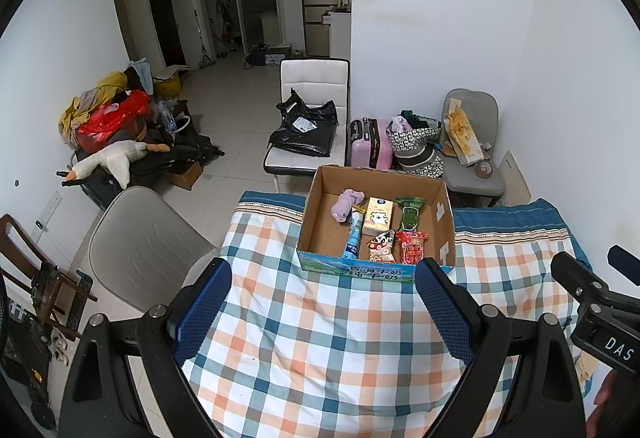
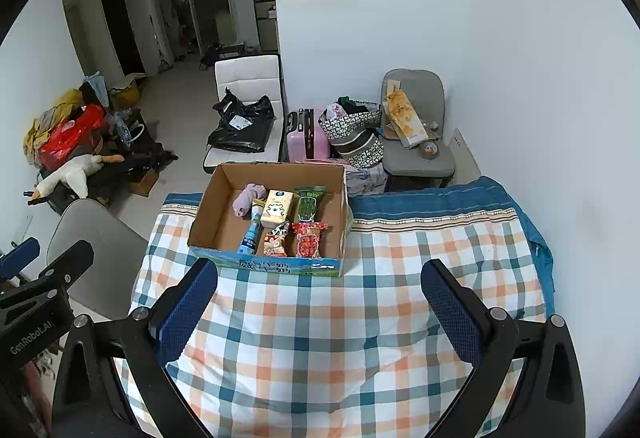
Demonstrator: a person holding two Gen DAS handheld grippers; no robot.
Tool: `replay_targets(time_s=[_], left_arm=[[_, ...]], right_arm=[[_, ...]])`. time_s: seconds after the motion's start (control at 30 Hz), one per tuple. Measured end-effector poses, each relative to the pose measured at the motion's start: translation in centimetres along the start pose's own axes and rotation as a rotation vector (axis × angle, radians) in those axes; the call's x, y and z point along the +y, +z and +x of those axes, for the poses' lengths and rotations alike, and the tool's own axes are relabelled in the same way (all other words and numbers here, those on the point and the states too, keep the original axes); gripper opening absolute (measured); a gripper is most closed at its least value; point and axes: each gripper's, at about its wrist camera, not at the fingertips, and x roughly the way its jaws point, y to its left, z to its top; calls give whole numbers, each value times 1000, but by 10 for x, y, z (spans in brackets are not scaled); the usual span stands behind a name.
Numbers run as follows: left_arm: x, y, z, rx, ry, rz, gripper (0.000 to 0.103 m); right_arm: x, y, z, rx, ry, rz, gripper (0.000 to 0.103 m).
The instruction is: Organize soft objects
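Checked cloth, box front hidden

Matt brown corrugated cardboard box sits on soft checked cloth. Inside, glossy plastic snack packets and a fuzzy lilac fabric piece. Finger pads look textured blue rubber.

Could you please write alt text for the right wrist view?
Open right tongs hang over a checked cloth, facing a cardboard box holding snack packets, a tissue pack, a tube and purple fabric.
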Motion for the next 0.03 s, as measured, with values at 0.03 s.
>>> replay_targets(time_s=[0.03], left_arm=[[-1,0,2,0,-1,0,94]], right_arm=[[0,0,0,-1,0,0,103]])
